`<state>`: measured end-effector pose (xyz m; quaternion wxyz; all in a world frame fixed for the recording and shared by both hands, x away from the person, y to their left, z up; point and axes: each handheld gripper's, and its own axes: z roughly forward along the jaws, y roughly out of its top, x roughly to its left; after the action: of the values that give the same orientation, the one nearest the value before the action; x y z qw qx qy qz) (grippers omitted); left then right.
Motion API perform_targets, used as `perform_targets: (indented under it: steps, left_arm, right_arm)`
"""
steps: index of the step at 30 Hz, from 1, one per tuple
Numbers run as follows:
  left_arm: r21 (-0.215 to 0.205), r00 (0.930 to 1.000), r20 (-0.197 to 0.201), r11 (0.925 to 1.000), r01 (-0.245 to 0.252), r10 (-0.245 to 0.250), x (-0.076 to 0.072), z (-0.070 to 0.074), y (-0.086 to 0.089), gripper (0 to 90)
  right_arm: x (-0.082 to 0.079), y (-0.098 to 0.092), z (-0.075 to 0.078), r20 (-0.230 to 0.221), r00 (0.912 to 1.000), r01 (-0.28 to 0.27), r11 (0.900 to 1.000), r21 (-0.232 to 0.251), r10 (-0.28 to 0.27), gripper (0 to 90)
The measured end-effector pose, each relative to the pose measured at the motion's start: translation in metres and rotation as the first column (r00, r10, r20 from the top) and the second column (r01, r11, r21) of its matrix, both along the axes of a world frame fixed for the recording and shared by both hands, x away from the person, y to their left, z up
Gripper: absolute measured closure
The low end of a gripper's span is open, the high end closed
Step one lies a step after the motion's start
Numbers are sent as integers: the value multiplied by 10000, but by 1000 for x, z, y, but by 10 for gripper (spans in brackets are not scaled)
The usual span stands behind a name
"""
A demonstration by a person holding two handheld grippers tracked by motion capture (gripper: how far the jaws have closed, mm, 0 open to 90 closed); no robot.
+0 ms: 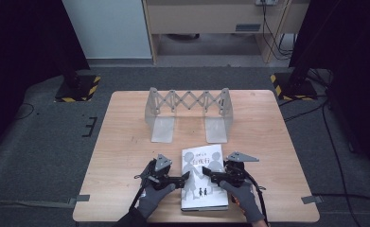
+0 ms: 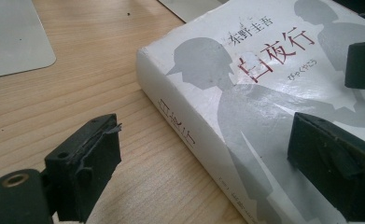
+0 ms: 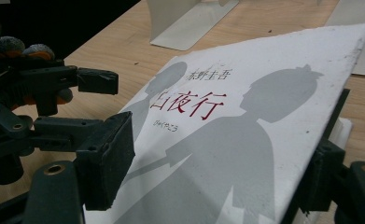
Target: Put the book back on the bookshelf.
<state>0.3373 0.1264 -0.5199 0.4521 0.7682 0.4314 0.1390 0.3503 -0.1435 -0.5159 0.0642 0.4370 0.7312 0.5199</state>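
One wooden table (image 1: 126, 142) carries everything we see here, and it stands on a grey carpet with dark curtains at both sides. At the far half of the table stands a metal folding book rack (image 1: 188, 106), its two flat base plates lying on the wood and pointing toward us. Nearer to us, well apart from the rack, lies a thick white book (image 1: 204, 187) flat on the table, its cover up, showing grey silhouettes of figures and red characters. In the right gripper view we find the front cover raised off the pages along one edge. We hold the left gripper (image 1: 185, 178) at the book's left edge, beside the spine; in the left gripper view its jaws stand spread, one over the bare wood and one over the cover, neither pressing on the book. We hold the right gripper (image 1: 207, 173) over the cover from the right side; its jaws straddle the lifted cover (image 3: 245, 140), one above and one beneath its edge, yet we cannot tell whether the pads press on it.
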Motion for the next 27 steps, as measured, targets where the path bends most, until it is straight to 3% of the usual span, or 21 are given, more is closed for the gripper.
perform_targets:
  steps: [11, 18, 23, 27]
  left_arm:
    - [-140, 10000, -94, 9999, -2, 1, 1, -1, 2, 78]
    - [-361, 9997, -232, 9993, -94, 85, 3, 0, 5, 108]
    - [-681, 9993, -373, 9977, -48, 23, 4, 0, 6, 107]
    - [-751, 9993, -369, 9972, 32, -60, 6, 1, 4, 104]
  right_arm:
    - [3, 8, -2, -210, 9998, -61, 9996, 283, 67, 320]
    - [7, 0, -1, -993, 9947, 353, 9963, 779, -275, 523]
    - [7, -1, 2, -1135, 9928, 524, 9918, 1163, -391, 590]
    - [6, -1, 8, -979, 9943, 531, 9913, 1206, -414, 630]
